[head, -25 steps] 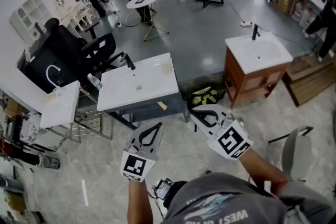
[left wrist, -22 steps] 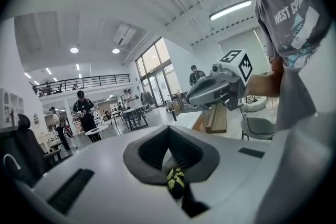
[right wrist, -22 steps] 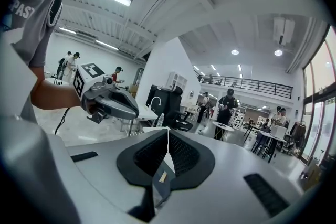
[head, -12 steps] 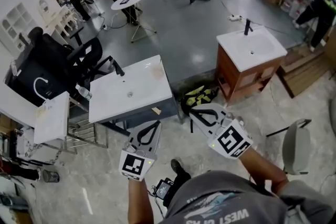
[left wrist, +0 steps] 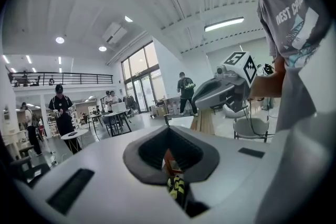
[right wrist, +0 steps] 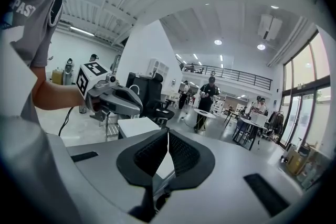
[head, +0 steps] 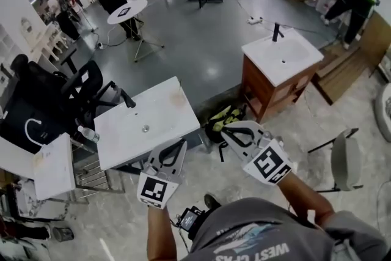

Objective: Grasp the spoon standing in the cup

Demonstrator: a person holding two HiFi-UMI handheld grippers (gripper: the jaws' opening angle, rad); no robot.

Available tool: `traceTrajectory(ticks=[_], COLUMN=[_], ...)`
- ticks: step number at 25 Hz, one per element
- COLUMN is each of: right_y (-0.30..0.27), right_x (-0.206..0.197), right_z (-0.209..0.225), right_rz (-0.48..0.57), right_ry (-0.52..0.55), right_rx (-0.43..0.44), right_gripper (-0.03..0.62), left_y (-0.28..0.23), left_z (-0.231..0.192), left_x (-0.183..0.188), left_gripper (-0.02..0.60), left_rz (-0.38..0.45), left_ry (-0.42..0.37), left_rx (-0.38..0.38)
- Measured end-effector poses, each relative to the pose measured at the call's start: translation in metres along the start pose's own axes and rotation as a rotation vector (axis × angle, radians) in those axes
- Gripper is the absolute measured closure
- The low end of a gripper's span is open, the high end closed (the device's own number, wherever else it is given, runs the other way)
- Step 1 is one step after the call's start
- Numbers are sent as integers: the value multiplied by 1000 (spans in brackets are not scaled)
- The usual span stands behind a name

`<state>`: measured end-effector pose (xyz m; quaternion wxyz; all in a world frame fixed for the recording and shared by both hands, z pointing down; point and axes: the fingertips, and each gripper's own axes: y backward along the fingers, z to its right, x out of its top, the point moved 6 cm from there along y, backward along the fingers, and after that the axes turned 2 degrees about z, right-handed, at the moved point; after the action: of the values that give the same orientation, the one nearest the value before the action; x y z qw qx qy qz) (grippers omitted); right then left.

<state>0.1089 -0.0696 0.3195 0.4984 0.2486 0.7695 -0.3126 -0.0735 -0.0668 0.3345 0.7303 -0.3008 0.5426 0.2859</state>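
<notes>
No spoon and no cup shows in any view. In the head view my left gripper and my right gripper are held side by side in the air above the floor, jaws pointing away from the person. Both are shut with nothing between the jaws. The left gripper view looks along its own shut left gripper into the hall, with the right gripper beside it. The right gripper view shows its own shut right gripper and the left gripper to its left.
A white washbasin top on a frame stands just ahead, a wooden vanity with a basin to the right. A yellow-green bag lies between them. A black office chair is at left, a grey chair at right. People stand farther off.
The head view has shifted: the white washbasin has slid down and left, the wooden vanity left and up. Both grippers keep the same place in the view and stay shut.
</notes>
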Motion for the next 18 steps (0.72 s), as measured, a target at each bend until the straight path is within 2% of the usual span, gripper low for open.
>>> traceTrajectory(ticks=[4, 11, 18], right_y=[-25, -70, -106], right_x=[4, 17, 26], right_z=[5, 7, 1], right_rz=[-24, -38, -39], right_ry=[-22, -48, -49], right_rx=[-44, -110, -99], right_gripper=[560, 560, 560], left_y=[-3, 8, 19], left_z=[-32, -81, -109], left_x=[-7, -18, -28], left_gripper=[580, 580, 580], left_rz=[8, 32, 52], left_ry=[-7, -4, -9], left_rx=[-47, -79, -89])
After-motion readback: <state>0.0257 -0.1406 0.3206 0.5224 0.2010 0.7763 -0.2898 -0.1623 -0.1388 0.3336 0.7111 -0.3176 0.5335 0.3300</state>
